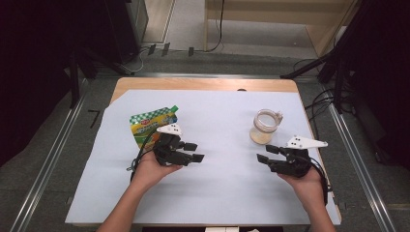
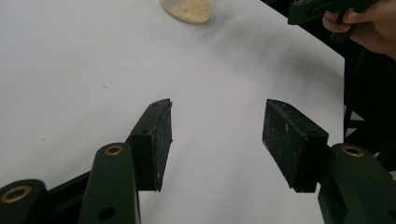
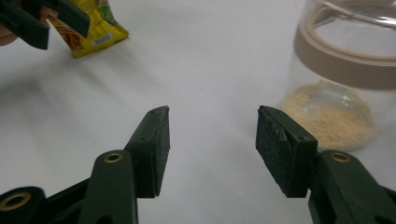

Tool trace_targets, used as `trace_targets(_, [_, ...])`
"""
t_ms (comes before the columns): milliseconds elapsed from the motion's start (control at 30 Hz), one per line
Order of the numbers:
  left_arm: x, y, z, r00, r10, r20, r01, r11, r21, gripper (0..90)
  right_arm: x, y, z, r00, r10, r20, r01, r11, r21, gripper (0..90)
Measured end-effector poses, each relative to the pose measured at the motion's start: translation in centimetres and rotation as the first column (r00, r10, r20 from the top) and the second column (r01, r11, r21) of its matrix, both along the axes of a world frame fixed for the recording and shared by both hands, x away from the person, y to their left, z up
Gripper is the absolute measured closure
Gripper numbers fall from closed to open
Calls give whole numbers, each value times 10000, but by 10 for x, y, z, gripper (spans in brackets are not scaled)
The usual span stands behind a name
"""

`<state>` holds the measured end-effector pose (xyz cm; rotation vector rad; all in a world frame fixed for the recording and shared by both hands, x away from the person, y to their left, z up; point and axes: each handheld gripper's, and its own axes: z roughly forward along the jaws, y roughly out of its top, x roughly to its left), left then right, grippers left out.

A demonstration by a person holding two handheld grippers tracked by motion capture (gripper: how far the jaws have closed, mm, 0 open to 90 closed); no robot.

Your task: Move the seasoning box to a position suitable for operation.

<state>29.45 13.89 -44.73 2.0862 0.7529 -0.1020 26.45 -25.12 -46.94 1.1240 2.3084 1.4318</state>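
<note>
Left claw spread, empty, beside yellow pouch, right claw spread near glass jar, white table.

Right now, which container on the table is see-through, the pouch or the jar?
The jar near the right gripper: clear walls show pale grains in its bottom. The pouch beside the left gripper is opaque, printed yellow and green.

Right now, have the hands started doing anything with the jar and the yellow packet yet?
Barely started. The jar stands open with a little pale powder at its bottom, and the packet lies flat beyond the left tool. In hand: nothing. The left tool and the right tool both hover open over the white sheet, pointing toward each other. Picking up the packet or the jar is, I guess, still to come.
</note>
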Motion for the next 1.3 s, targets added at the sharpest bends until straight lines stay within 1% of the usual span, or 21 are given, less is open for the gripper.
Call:
trace_targets(100, [0, -1, 0, 10000, -28, -19, 28, 10000, -59, 429, 1, -6, 0, 9996, -294, 46, 295, 9995, -135, 448])
trace_targets(133, [0, -2, 0, 10000, -6, 27, 6, 10000, 10, 430, 2, -8, -1, 9991, -407, 68, 408, 9989, -209, 448])
trace_targets(200, [0, -2, -1, 10000, 0, 57, -1, 9999, 101, 432, 3, -10, -2, 9988, -482, 57, 484, 9986, -206, 448])
trace_targets(233, [0, -2, -1, 10000, -28, 16, 28, 9999, 164, 431, 7, -13, -4, 9980, -628, 25, 628, 9980, -43, 458])
trace_targets(333, [0, -3, -1, 10000, -52, 68, 51, 9999, 98, 429, 10, -15, -5, 9976, -685, -71, 685, 9977, -8, 465])
trace_targets(367, [0, -2, 0, 9999, -90, 83, 89, 9999, 100, 430, 13, -17, -7, 9967, -803, -65, 802, 9967, -124, 468])
trace_targets(433, [0, -2, 0, 10000, -68, 64, 68, 10000, -42, 429, 14, -18, -7, 9960, -891, -95, 890, 9960, -114, 466])
trace_targets(500, [0, -3, 0, 10000, 12, 63, -13, 9999, 149, 431, 19, -22, -9, 9940, -1090, 40, 1090, 9940, -32, 448])
trace_targets(567, [0, -3, -1, 10000, 5, 33, -6, 9999, 152, 432, 22, -23, -9, 9934, -1143, 104, 1144, 9934, -35, 438])
trace_targets(700, [0, -3, 0, 10000, -45, 31, 45, 10000, 68, 432, 33, -27, -14, 9858, -1664, 215, 1669, 9857, -250, 374])
trace_targets(767, [0, -3, 0, 10000, -49, 27, 49, 10000, 29, 432, 38, -29, -17, 9811, -1932, 113, 1934, 9809, -190, 352])
trace_targets(800, [0, -3, 0, 10000, -56, 17, 56, 10000, 34, 432, 40, -30, -18, 9788, -2046, 24, 2046, 9788, -56, 343])
trace_targets(867, [0, -3, -1, 10000, -45, 10, 45, 10000, 37, 432, 41, -31, -18, 9777, -2100, -33, 2100, 9777, 31, 330])
trace_targets(933, [1, -3, 0, 10000, -21, -60, 21, 10000, 4, 432, 46, -31, -22, 9756, -2192, -125, 2195, 9751, 317, 277])
trace_targets(967, [1, -3, 0, 10000, -21, -60, 21, 10000, 4, 434, 46, -31, -22, 9756, -2192, -125, 2195, 9751, 317, 277])
trace_targets(1033, [1, -2, 0, 10000, 4, -84, -5, 10000, -92, 437, 50, -30, -24, 9767, -2148, -49, 2147, 9752, 545, 240])
trace_targets(1100, [1, -2, 0, 10000, 3, -61, -4, 10000, -94, 438, 52, -28, -25, 9764, -2162, 1, 2158, 9748, 563, 237])
trace_targets(1133, [1, -2, 0, 10000, 7, -84, -8, 10000, -85, 439, 58, -24, -28, 9722, -2340, 71, 2336, 9716, 390, 237])
trace_targets(1200, [1, -1, 0, 9999, 1, -123, -3, 9999, -116, 439, 62, -21, -30, 9719, -2353, 106, 2349, 9716, 281, 237])
trace_targets(1267, [1, -1, 0, 9999, 13, -155, -15, 9999, -158, 440, 64, -19, -31, 9724, -2327, 194, 2320, 9722, 302, 231])
trace_targets(1300, [2, 0, 0, 9998, 40, -214, -45, 9998, -199, 440, 68, -16, -34, 9714, -2354, 300, 2346, 9717, 293, 203])
